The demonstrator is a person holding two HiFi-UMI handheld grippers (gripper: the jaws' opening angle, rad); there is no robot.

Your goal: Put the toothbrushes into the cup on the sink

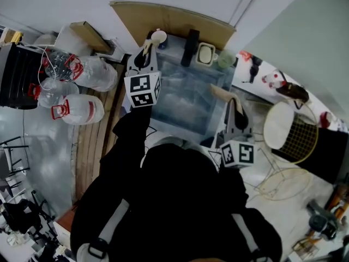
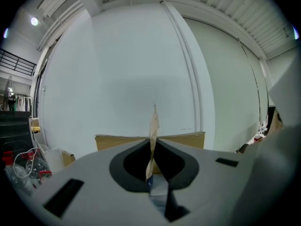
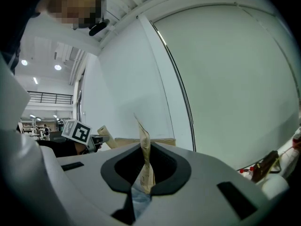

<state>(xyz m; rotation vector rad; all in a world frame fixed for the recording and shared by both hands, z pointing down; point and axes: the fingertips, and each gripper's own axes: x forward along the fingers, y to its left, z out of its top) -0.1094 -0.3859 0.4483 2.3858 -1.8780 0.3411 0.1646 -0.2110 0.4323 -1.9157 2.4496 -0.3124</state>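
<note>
Pinching wrapped toothbrush (image 2: pixel 153 122) in left claw (image 2: pixel 151 146), cup (image 1: pixel 158 36) just beyond tips

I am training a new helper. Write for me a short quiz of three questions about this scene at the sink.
1. True or false: the left tool and the right tool each grip a packet.
2. Which tool is nearer the cup? A: left. B: right. C: both equally near.
3. What brown thing stands behind the sink, against the wall?

Key
1. True. Each tool's own view shows its jaws shut on a packet.
2. A.
3. Cardboard.
</note>
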